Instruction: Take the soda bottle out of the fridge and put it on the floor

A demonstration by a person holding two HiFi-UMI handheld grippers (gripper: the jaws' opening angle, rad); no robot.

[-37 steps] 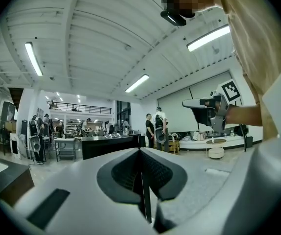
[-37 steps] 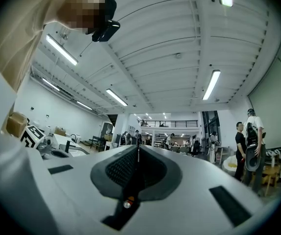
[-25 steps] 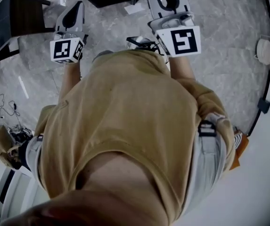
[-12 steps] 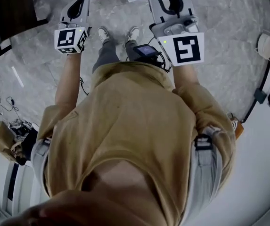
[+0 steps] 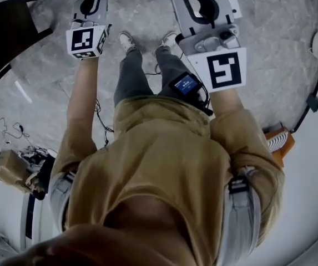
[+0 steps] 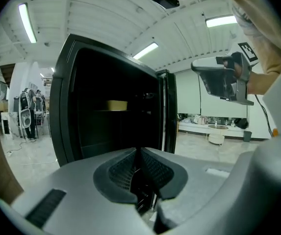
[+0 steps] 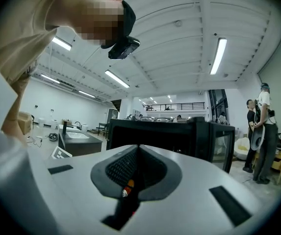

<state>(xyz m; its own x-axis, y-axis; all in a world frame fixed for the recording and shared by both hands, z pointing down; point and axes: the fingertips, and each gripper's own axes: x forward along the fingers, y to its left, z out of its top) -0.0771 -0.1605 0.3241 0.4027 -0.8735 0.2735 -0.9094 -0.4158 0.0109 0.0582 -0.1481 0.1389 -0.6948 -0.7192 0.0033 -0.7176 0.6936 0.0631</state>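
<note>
Both left tool point(image 6: 139, 151) and right tool point(image 7: 139, 148) closed, empty; left gripper view alone shows yellow box point(image 6: 116, 105) in fridge point(image 6: 63, 106).

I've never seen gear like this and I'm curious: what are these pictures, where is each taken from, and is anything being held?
A person in a tan shirt holds a clamp-like tool in each hand. One picture comes from a camera on their head, looking down at the grey floor. The other two come from cameras riding on each tool. The left tool faces an open black fridge; the right tool looks across the room. Both are shut and hold nothing.
</note>
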